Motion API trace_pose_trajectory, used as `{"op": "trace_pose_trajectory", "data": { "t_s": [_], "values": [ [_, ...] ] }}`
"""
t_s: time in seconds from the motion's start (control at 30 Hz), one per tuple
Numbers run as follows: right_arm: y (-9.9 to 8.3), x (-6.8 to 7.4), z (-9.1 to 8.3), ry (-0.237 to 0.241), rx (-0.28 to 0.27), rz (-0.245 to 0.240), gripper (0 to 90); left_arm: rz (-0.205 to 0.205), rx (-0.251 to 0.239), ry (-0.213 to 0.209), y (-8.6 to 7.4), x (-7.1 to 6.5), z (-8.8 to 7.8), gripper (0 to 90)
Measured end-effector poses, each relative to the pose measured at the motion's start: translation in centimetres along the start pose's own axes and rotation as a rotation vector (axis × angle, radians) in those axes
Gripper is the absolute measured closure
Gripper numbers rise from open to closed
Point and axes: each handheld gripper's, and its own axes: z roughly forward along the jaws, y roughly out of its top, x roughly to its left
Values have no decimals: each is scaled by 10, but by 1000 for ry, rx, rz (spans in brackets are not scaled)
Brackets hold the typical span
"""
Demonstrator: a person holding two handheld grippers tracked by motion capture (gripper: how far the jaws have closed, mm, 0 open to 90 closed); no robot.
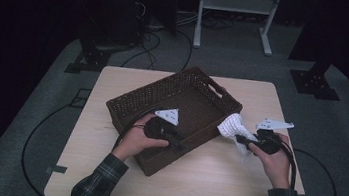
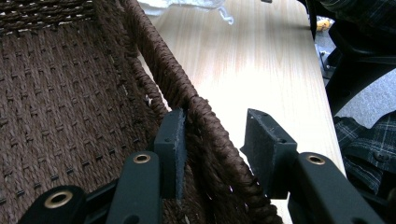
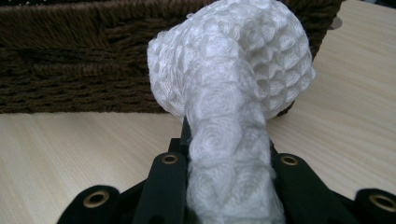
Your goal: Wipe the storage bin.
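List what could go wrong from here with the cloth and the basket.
1. The left gripper straddles the basket wall, but only one pad looks to touch it; the basket may slide if the cloth bumps it.
2. The cloth bulges out of the right gripper beside the basket's outer wall; a loose end may catch on the rim instead of going in.
3. A loose part lies on the table and may drag.

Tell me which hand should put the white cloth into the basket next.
Right, probably. The right gripper is already shut on the white cloth, raised beside the basket. The left gripper straddles the basket's near wall, one pad against the weave, apparently steadying it.
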Motion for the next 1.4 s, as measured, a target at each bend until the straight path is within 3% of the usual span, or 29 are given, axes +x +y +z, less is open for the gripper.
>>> {"op": "trace_pose_trajectory", "data": {
  "t_s": [0.37,1.4],
  "values": [
    [4,6,-5,17,-20,-20,740,0,0,1,0,0,0,581],
    [-10,9,42,55,128,-6,742,0,0,2,0,0,0,581]
  ]
}}
